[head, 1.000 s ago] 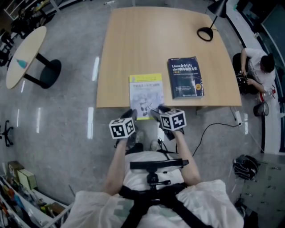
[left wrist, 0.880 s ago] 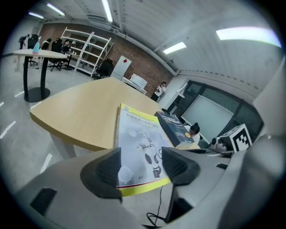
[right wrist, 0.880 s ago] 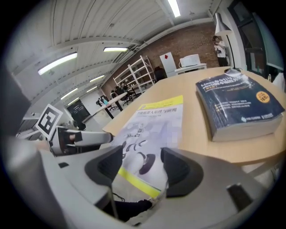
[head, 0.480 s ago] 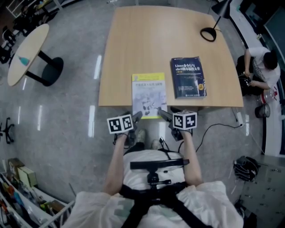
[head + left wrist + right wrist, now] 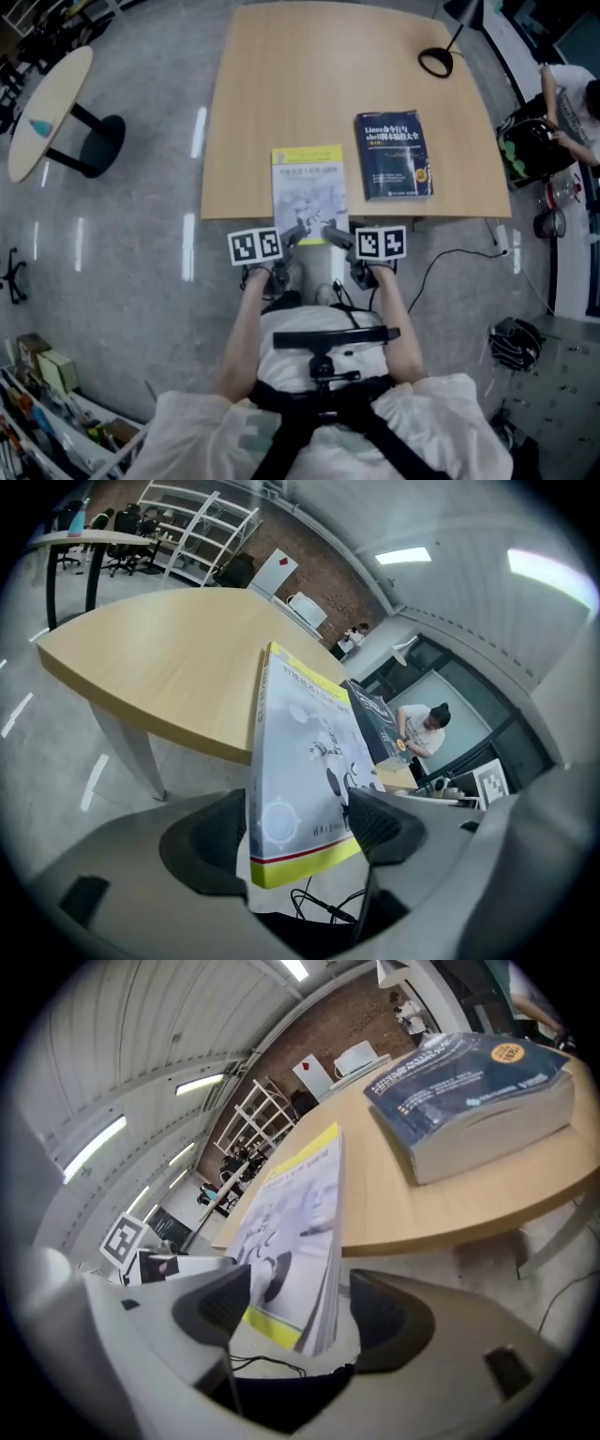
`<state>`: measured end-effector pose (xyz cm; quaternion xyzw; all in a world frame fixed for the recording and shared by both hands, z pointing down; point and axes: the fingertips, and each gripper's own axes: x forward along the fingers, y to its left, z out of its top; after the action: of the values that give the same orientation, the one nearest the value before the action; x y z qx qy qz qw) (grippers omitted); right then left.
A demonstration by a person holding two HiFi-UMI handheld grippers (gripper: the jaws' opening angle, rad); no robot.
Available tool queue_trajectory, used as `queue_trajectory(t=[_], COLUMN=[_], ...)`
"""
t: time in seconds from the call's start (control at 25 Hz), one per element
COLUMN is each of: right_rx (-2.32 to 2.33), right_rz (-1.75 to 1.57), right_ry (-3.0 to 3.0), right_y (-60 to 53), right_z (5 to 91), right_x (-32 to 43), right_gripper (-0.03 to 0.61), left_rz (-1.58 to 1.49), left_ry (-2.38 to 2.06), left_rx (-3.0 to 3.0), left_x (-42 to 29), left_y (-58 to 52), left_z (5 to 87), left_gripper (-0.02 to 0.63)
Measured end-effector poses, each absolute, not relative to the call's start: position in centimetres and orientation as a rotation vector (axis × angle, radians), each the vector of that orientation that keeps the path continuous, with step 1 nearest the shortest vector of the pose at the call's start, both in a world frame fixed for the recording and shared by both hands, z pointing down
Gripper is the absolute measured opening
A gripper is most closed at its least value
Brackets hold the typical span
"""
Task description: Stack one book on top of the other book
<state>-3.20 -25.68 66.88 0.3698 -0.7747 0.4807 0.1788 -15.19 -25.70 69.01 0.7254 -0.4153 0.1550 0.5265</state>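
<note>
A thin yellow-and-white book point(image 5: 309, 187) lies flat on the wooden table point(image 5: 281, 84), with its near end hanging over the front edge. A thick dark blue book point(image 5: 396, 157) lies to its right, apart from it. My left gripper point(image 5: 294, 234) is at the yellow book's near left corner and my right gripper point(image 5: 336, 236) at its near right corner. Both sets of jaws have just been opening and stand wide. The yellow book point(image 5: 305, 761) runs between the left gripper's point(image 5: 291, 832) jaws. Its page edge point(image 5: 323, 1269) sits between the right gripper's point(image 5: 300, 1312) jaws with gaps on both sides.
A black lamp base point(image 5: 434, 63) stands at the table's far right corner. A small round table point(image 5: 47, 112) stands on the floor to the left. A person point(image 5: 567, 89) crouches beyond the table's right side. A black cable point(image 5: 450, 258) trails under the front edge.
Both grippers have rolled, so their marker cubes now face straight up. Their fingers have closed in on the yellow book's near corners. Neither book has shifted on the table.
</note>
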Motion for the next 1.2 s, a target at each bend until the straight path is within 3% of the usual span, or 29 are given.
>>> queue_trajectory(t=[0.88, 1.16, 1.2], right_rx=[0.916, 0.970, 0.984], right_rz=[1.465, 1.463, 1.443], right_ry=[-2.150, -2.181, -2.195], right_y=[-26.2, -26.4, -26.4], right_z=[68.4, 67.6, 67.1], right_x=[-5.3, -4.9, -4.8], right_gripper=[0.324, 0.267, 0.221], left_rz=[0.363, 0.388, 0.401], left_ry=[-0.810, -0.870, -0.882], left_rx=[1.807, 1.868, 1.888], left_x=[-12.5, -12.8, -12.8], left_y=[-26.2, -26.5, -26.5], left_z=[70.1, 69.3, 68.9], left_gripper=[0.328, 0.275, 0.245])
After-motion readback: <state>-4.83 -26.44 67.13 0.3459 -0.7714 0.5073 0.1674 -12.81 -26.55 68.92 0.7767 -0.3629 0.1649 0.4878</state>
